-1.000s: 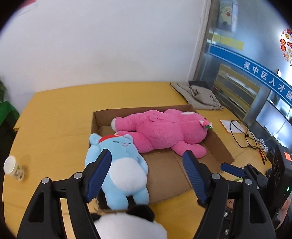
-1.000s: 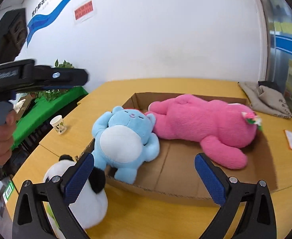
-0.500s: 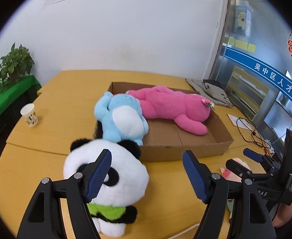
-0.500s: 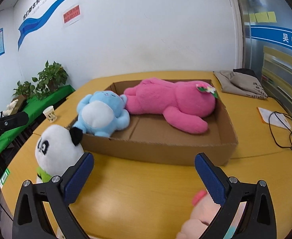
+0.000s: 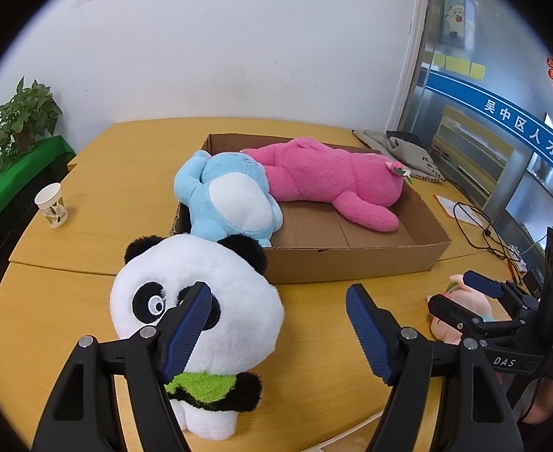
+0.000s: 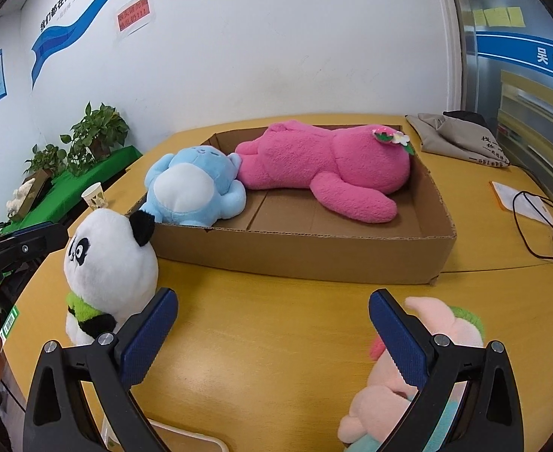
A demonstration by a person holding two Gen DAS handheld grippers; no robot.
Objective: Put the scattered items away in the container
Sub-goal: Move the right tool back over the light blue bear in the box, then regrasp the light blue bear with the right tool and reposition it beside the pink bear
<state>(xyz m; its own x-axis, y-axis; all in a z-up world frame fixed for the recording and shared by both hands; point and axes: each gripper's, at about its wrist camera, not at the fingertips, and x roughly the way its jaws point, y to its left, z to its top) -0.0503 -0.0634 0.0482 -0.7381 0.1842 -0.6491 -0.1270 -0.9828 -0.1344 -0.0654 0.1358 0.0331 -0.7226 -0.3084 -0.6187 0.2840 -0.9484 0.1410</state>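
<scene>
Left wrist view: fuzzy round panda (image 5: pixel 197 301) sits upright on the table (image 5: pixel 107 173) just before the box (image 5: pixel 352 256), facing the left gripper (image 5: pixel 276 324), fingers spread. Box: brown corrugated card, holding a blue plush (image 5: pixel 231 199) and a pink plush (image 5: pixel 329 184) lying lengthwise. Right gripper (image 6: pixel 272 335) spread, peach plush (image 6: pixel 446 324) beside it.

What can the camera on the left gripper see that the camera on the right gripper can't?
Only the left wrist view shows the right gripper from the side and the panda's whole face. Only the right wrist view shows the blue wall banner and most of the pale pink plush, which is mostly hidden in the other view. Both show the cardboard box holding the blue plush and the pink plush, plus the paper cup. Both jaws are open.
</scene>
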